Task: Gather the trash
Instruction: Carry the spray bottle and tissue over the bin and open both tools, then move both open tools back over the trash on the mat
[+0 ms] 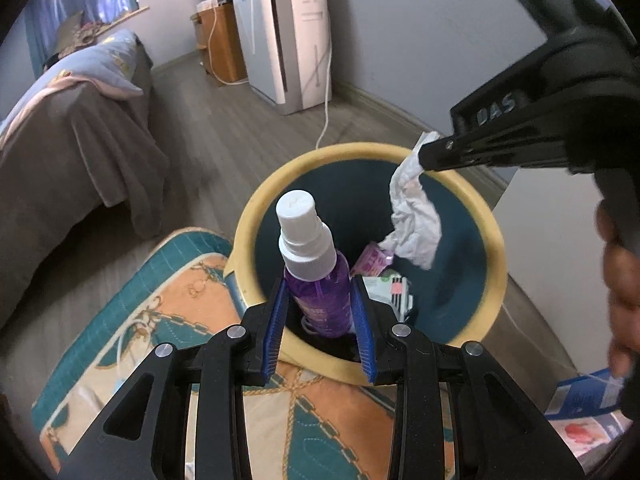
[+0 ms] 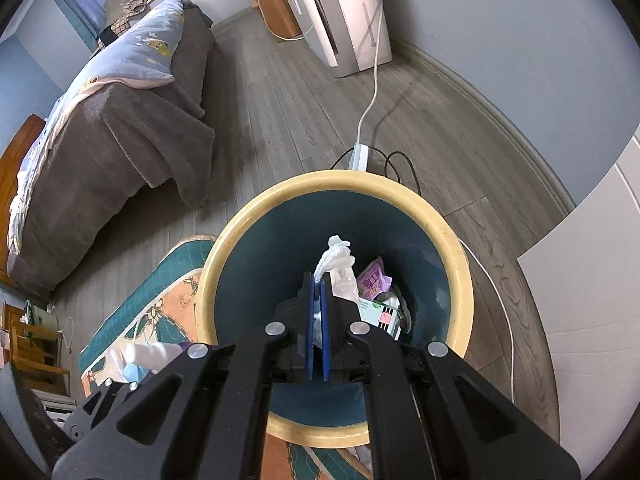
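Observation:
My left gripper point(image 1: 320, 292) is shut on a purple spray bottle point(image 1: 320, 292) with a white cap, held upright over the near rim of a bin point(image 1: 256, 216) that is teal inside with a yellow rim. My right gripper point(image 1: 426, 156) comes in from the upper right, shut on a crumpled white tissue point(image 1: 414, 216) that dangles over the bin. In the right wrist view the right gripper point(image 2: 319, 280) pinches the tissue point(image 2: 338, 264) above the bin point(image 2: 456, 240). A pink wrapper point(image 2: 374, 278) and a white-green packet point(image 2: 378, 312) lie inside.
The bin stands partly on a teal and orange rug point(image 1: 168, 312). A bed with a brown blanket point(image 2: 132, 132) lies to the left. A white appliance point(image 2: 344, 12), its cord and a power strip point(image 2: 359, 156) sit beyond the bin. A white cabinet point(image 2: 592, 280) stands at right. A hand point(image 1: 620, 280) grips the right tool.

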A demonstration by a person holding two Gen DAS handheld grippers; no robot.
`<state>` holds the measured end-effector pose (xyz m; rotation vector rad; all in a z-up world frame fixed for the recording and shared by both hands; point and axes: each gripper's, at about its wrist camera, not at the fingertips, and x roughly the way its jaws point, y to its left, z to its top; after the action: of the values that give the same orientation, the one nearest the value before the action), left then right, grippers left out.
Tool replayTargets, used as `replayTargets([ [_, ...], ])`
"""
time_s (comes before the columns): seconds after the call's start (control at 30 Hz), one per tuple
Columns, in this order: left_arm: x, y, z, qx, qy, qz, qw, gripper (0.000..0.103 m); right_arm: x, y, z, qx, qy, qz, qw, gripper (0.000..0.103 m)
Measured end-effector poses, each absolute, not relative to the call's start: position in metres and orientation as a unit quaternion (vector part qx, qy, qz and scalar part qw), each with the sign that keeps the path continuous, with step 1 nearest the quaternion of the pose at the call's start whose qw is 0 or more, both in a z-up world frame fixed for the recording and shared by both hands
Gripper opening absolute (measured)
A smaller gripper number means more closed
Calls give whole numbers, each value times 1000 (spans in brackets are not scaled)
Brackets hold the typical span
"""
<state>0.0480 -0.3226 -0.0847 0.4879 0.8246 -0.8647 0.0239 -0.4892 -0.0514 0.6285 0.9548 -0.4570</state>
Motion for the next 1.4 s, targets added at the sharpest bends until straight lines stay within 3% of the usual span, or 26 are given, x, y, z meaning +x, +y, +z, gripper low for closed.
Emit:
replayTargets([
  [0.17, 46, -327, -87, 228, 384, -403, 799, 36, 23, -491, -52, 296, 447, -219, 815, 3],
  [0.27, 47, -325, -85, 227, 381, -400, 802, 50, 23, -492, -54, 302, 452, -220, 810, 6],
  [0.47, 46, -317, -81, 231, 373, -392, 809, 67, 22, -492, -54, 300, 451, -225, 810, 44],
  [0.53, 45, -313, -78, 236, 365, -384, 815, 75, 22, -490, -51, 297, 447, -225, 813, 64],
  [0.6, 45, -309, -76, 235, 363, -378, 819, 86, 23, -489, -49, 292, 444, -226, 816, 76],
  [0.7, 45, -300, -71, 232, 360, -366, 826, 91, 25, -487, -45, 284, 440, -232, 820, 90],
  [1.4, 49, -155, -9, 243, 359, -265, 861, 93, 69, -395, -36, 208, 478, -166, 837, 97],
])
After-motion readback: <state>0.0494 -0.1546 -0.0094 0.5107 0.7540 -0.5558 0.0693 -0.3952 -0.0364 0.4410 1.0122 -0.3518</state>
